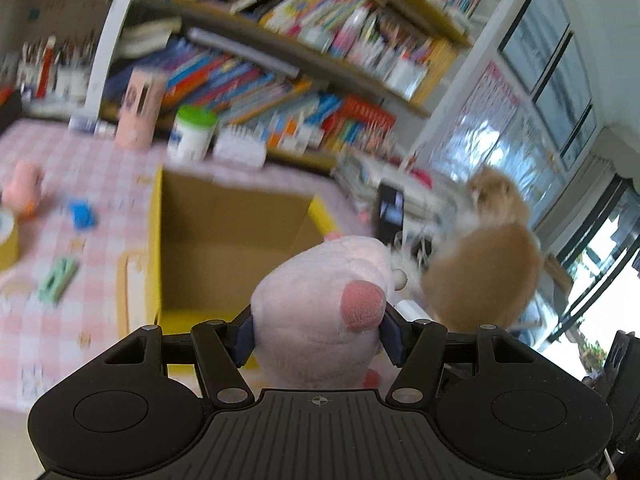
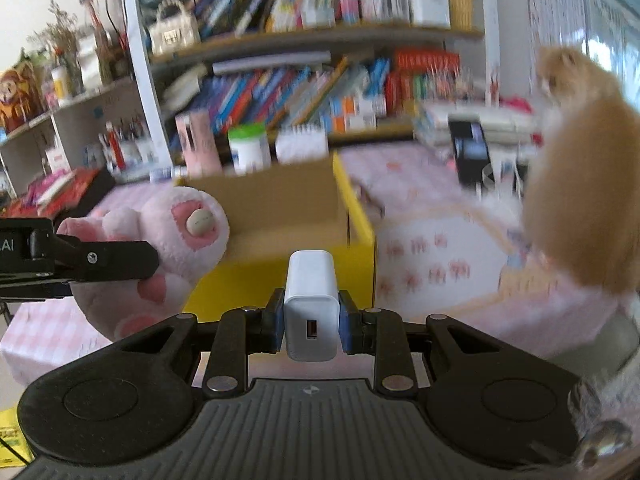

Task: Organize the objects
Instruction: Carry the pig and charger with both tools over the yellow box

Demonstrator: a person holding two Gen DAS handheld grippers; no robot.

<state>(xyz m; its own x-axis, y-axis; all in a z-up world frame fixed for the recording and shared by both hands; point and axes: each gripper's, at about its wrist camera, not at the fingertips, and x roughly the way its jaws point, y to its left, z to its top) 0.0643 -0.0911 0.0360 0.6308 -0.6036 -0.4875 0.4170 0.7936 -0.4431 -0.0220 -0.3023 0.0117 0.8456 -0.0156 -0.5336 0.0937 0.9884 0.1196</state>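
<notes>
Fingers on the left gripper [image 1: 318, 330] pinch a pink plush toy [image 1: 324, 304] from both sides, blue pads pressed into its body. Right gripper [image 2: 311, 322] fingers clamp a white USB charger [image 2: 311, 304], port facing the camera, plug end pointing away.

Plush is off the table, held over the near edge of the open cardboard box [image 1: 224, 236]. From the right wrist view it hangs at the box's left front corner, left gripper arm in front of it. Charger sits just in front of the box's yellow front wall, not inside.

Box has yellow outer walls, brown interior; contents can't be made out.

Table [image 1: 100, 168] has a pink checked cloth. Left of the box: green clip-like item [image 1: 58, 280], small blue item [image 1: 82, 214], pink toy [image 1: 22, 190], yellow tape roll [image 1: 8, 240] at the frame edge.

Right of the box, an orange-white cat [image 2: 576, 184] on the table, back to the camera. Dark phone [image 2: 470, 152] upright beyond it.

Behind the box: pink tube [image 1: 138, 108], white jar with green lid [image 1: 192, 134], white box [image 1: 240, 146]. Bookshelf [image 1: 320, 60] at the back, blurred.
</notes>
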